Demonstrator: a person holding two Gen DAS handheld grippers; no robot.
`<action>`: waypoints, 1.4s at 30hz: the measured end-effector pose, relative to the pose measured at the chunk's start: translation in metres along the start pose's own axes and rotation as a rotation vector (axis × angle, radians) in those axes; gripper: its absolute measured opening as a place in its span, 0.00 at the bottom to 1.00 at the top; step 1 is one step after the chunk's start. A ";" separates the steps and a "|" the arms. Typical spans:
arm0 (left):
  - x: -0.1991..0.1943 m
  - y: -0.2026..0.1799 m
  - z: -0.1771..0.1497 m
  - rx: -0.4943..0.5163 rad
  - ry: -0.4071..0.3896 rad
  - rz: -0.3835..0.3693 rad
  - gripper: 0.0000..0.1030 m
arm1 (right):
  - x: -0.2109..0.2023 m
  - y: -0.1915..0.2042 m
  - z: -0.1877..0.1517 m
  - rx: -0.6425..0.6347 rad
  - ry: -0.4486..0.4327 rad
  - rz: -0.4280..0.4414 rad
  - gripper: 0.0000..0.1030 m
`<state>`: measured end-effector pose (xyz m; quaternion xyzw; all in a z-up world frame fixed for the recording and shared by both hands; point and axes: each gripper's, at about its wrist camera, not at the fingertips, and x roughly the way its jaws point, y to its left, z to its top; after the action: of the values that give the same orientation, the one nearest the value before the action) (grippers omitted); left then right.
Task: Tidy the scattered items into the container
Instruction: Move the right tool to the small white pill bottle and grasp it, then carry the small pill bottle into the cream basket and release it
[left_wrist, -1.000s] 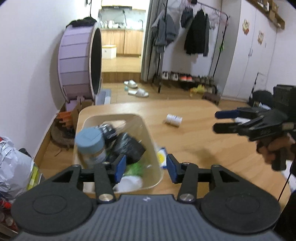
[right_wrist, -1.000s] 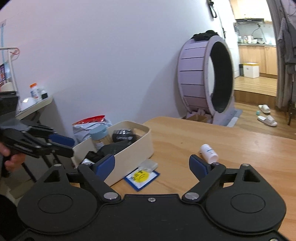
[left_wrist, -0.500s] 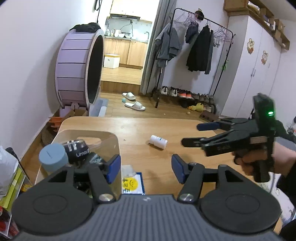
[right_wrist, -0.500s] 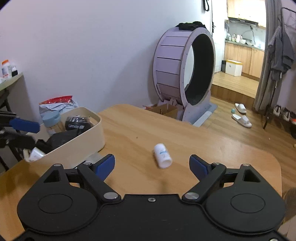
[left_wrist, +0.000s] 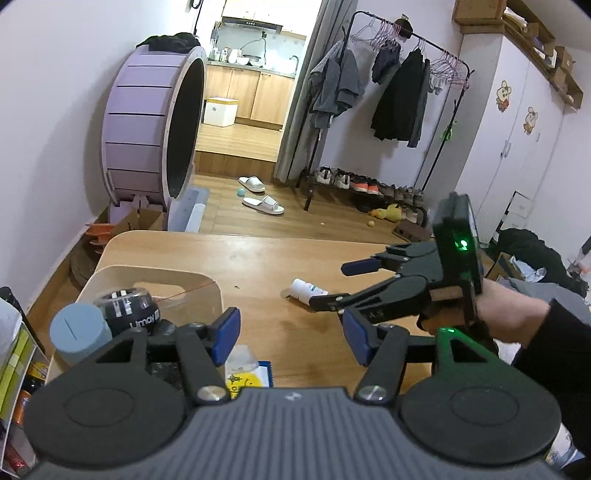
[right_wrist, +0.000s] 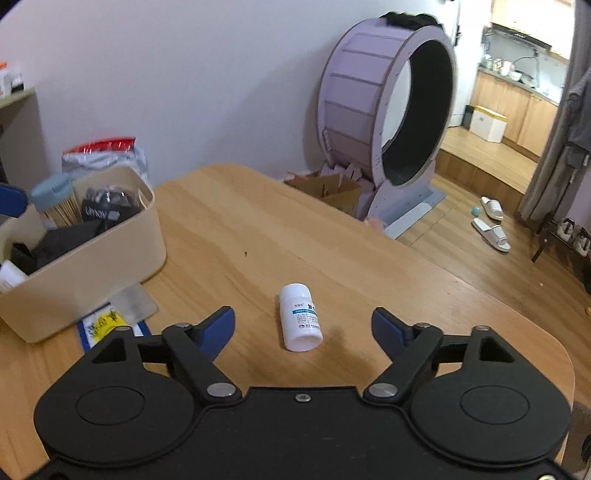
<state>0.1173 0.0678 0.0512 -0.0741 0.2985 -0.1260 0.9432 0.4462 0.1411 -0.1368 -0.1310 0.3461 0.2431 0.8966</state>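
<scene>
A white pill bottle (right_wrist: 300, 318) lies on its side on the wooden table (right_wrist: 332, 251), between the open jaws of my right gripper (right_wrist: 303, 325), which is empty. The bottle also shows in the left wrist view (left_wrist: 304, 290), just beyond the right gripper (left_wrist: 332, 282). The beige container (right_wrist: 92, 254) at the left holds a blue-capped jar (right_wrist: 51, 192), a black Umay ball (right_wrist: 107, 208) and dark items. My left gripper (left_wrist: 291, 338) is open and empty beside the container (left_wrist: 155, 280). A blue-edged yellow card (right_wrist: 107, 323) and a clear small box (right_wrist: 135, 302) lie by the container.
A big purple cat wheel (right_wrist: 388, 107) stands on the floor past the table's far edge, with a cardboard box (right_wrist: 328, 188) below it. A silver and red bag (right_wrist: 103, 155) sits behind the container. A clothes rack (left_wrist: 388, 92) and shoes stand across the room.
My right gripper has swung right and closed in on the white bottle, which now lies between its jaws. My left gripper has drawn back from over the container.
</scene>
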 end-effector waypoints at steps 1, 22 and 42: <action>0.000 0.001 0.000 -0.001 -0.001 0.004 0.59 | 0.004 0.000 0.001 -0.007 0.011 0.004 0.71; -0.012 0.012 0.001 -0.031 -0.039 0.001 0.59 | 0.022 -0.001 0.008 0.026 0.077 0.075 0.26; -0.076 0.058 0.011 -0.061 -0.098 0.117 0.59 | -0.065 0.105 0.029 -0.035 -0.123 0.320 0.27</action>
<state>0.0752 0.1455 0.0888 -0.0914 0.2593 -0.0576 0.9597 0.3652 0.2196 -0.0777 -0.0747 0.3028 0.3962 0.8636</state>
